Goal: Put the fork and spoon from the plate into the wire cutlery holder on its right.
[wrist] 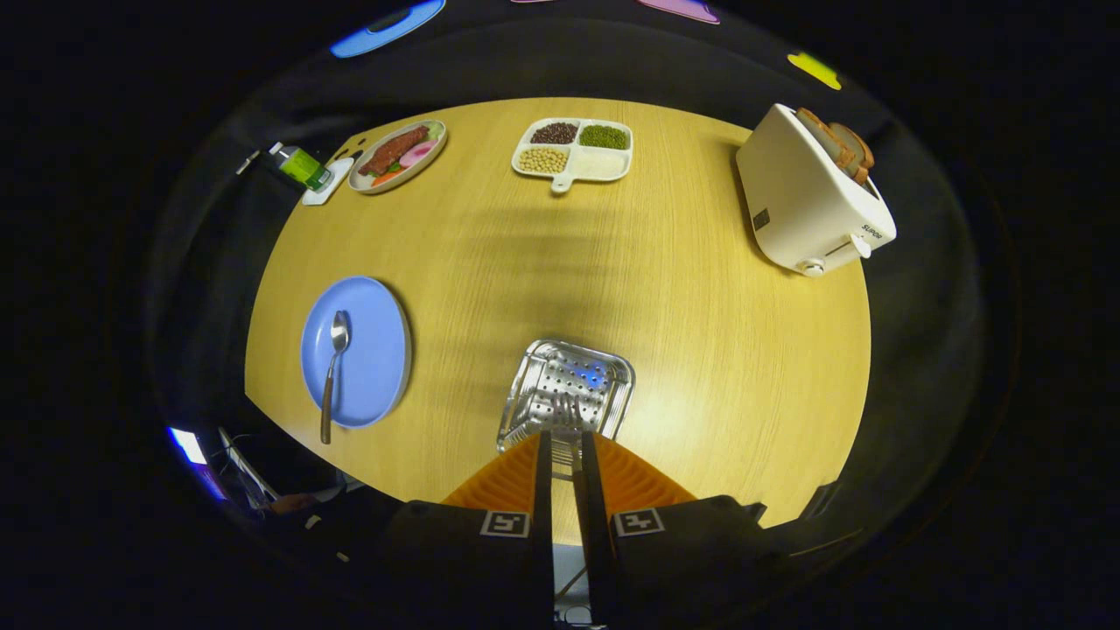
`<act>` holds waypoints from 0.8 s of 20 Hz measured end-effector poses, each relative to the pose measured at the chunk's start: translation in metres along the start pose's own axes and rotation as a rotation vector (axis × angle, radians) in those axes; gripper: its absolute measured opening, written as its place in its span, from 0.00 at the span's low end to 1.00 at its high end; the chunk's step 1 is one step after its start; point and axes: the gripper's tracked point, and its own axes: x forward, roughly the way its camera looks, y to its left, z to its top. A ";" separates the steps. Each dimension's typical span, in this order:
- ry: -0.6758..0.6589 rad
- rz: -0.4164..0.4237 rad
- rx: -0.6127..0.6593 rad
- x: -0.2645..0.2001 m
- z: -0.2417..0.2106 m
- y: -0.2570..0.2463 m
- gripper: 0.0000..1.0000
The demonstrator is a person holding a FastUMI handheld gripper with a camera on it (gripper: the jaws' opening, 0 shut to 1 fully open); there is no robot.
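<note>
A blue plate (372, 367) lies on the wooden table, left of my fingers, and a metal spoon (332, 372) rests on it with its handle sticking out over the near rim. The perforated metal cutlery holder (604, 385) stands to the plate's right, directly under and just ahead of my fingertips. My gripper (564, 435) is shut on the fork (570, 411). Its thin handle is pinched between the two orange fingers and its tines point down into the holder's open top. How deep the fork reaches inside is hard to tell.
A white toaster (809, 206) with bread slices stands at the far right. At the table's far side sit a divided white tray (604, 164) of beans and grains, a plate of food (398, 156), and a green bottle (300, 164). The table's (700, 350) near edge curves below the blue plate.
</note>
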 end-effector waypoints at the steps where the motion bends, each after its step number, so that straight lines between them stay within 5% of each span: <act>1: -0.026 0.018 0.006 -0.005 0.005 0.011 0.20; 6: -0.096 0.148 -0.008 -0.018 0.012 0.094 0.40; 11: -0.094 0.301 -0.009 -0.001 0.000 0.202 0.47; 16: -0.035 0.308 -0.054 0.043 -0.020 0.264 0.52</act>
